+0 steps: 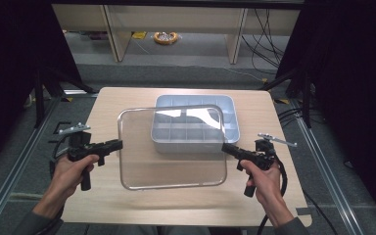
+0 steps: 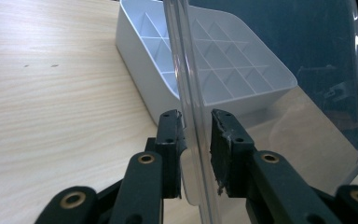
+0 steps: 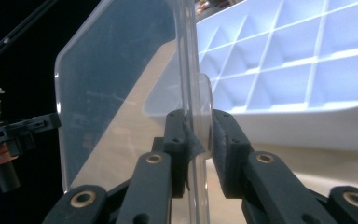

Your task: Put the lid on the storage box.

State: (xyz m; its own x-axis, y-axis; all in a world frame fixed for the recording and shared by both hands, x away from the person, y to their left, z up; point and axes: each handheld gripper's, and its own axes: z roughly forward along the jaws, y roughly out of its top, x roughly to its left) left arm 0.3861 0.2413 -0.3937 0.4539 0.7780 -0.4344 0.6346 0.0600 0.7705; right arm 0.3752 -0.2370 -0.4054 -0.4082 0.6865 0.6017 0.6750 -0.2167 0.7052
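A clear plastic lid [image 1: 171, 147] with rounded corners hangs level above the table, its far edge over a pale blue compartment box [image 1: 230, 105]. My left gripper [image 1: 119, 144] is shut on the lid's left rim, and my right gripper [image 1: 224, 146] is shut on its right rim. In the left gripper view the black jaws of the gripper [image 2: 196, 126] pinch the lid [image 2: 270, 46] edge-on, with the box [image 2: 140, 51] behind. In the right gripper view the gripper [image 3: 200, 128] clamps a small tab on the lid [image 3: 121, 84]. The box [image 3: 307, 130] lies beyond it.
The box's several compartments look bare. The wooden table [image 1: 127, 100] has open surface to the left of the box and along the near edge. Black curtains flank the table, and desk legs and cables stand on the floor beyond it.
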